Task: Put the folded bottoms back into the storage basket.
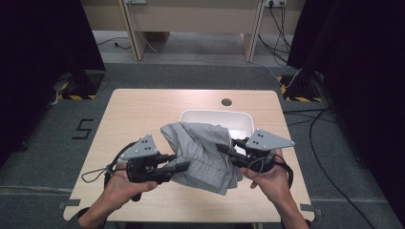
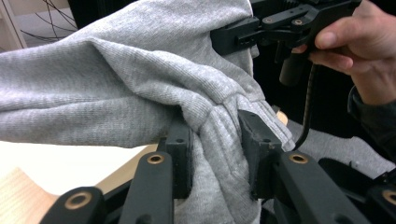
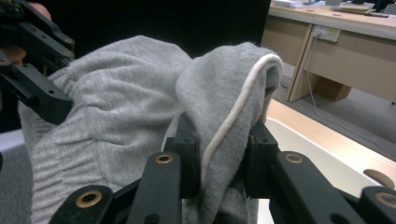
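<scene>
Two grippers, left (image 1: 184, 166) and right (image 1: 228, 151), have fingers clamped on the grey cloth (image 1: 203, 152), lifted; next, probably lower it into the white tub (image 1: 239, 121).

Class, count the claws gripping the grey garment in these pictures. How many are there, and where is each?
2. The left claw pinches the grey garment at its left edge; the right claw pinches its right side, near the white tub. Both hold it above the table.

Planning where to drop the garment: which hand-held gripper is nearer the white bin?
Right. The right hand-held gripper grips the grey garment right at the white bin's near rim; the left hand-held gripper grips it farther back over bare table.
</scene>
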Available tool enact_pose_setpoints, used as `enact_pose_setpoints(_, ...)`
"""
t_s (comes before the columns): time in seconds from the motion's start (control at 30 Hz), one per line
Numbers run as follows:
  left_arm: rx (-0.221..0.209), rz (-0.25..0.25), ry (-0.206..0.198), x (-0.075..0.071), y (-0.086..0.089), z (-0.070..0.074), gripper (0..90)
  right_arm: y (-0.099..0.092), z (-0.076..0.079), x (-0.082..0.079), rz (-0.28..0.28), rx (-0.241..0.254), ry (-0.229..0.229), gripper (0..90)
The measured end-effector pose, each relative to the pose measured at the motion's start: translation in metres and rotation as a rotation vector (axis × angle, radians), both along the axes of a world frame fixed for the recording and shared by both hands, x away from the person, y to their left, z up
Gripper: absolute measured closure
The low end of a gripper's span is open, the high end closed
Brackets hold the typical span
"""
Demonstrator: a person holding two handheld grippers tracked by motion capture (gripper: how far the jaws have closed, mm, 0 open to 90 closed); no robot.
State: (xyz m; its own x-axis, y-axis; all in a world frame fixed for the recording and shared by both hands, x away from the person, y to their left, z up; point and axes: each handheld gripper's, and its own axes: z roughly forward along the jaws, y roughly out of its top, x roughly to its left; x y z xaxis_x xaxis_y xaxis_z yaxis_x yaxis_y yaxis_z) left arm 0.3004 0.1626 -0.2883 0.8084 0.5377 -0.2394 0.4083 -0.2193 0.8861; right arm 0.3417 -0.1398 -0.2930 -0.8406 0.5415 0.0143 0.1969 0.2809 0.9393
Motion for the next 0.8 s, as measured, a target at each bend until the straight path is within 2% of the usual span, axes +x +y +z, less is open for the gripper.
enact_pose_setpoints(0.13,-0.022,0.002,0.007,0.018,-0.003,0.014,67.1,-0.003,0.013,0.014,-0.015,0.001,-0.015,72.8)
enact_pose_setpoints(0.17,-0.022,0.002,0.007,0.018,-0.003,0.014,67.1,-0.003,0.013,0.014,-0.015,0.001,-0.015,72.8)
enact_pose_setpoints(0.2,-0.025,0.007,0.005,0.022,-0.004,0.017,67.1,-0.003,0.019,0.021,-0.022,0.002,-0.022,72.9)
enact_pose_setpoints(0.33,-0.029,0.023,0.012,0.038,-0.009,0.021,67.2,-0.005,0.025,0.031,-0.037,-0.011,-0.02,72.9)
enact_pose_setpoints(0.43,-0.03,0.029,0.031,0.053,-0.016,0.017,67.1,-0.008,0.025,0.046,-0.06,-0.019,0.0,73.0)
enact_pose_setpoints(0.47,-0.03,0.029,0.031,0.053,-0.016,0.017,67.1,-0.008,0.025,0.046,-0.06,-0.019,0.0,73.0)
enact_pose_setpoints(0.5,-0.029,0.036,0.044,0.06,-0.019,0.013,67.1,-0.01,0.023,0.053,-0.071,-0.037,0.012,73.0)
enact_pose_setpoints(0.53,-0.029,0.036,0.044,0.06,-0.019,0.013,67.1,-0.01,0.023,0.053,-0.071,-0.037,0.012,73.0)
enact_pose_setpoints(0.6,-0.014,0.041,0.053,0.07,-0.024,0.007,67.1,-0.013,0.018,0.062,-0.084,-0.042,0.034,73.1)
enact_pose_setpoints(0.67,-0.01,0.04,0.055,0.073,-0.025,0.006,67.2,-0.014,0.017,0.065,-0.085,-0.054,0.027,73.2)
enact_pose_setpoints(0.7,-0.006,0.033,0.065,0.078,-0.027,0.003,67.1,-0.015,0.012,0.071,-0.094,-0.062,0.043,73.2)
enact_pose_setpoints(0.8,0.001,0.043,0.083,0.088,-0.03,-0.003,67.1,-0.015,0.009,0.076,-0.099,-0.068,0.053,73.2)
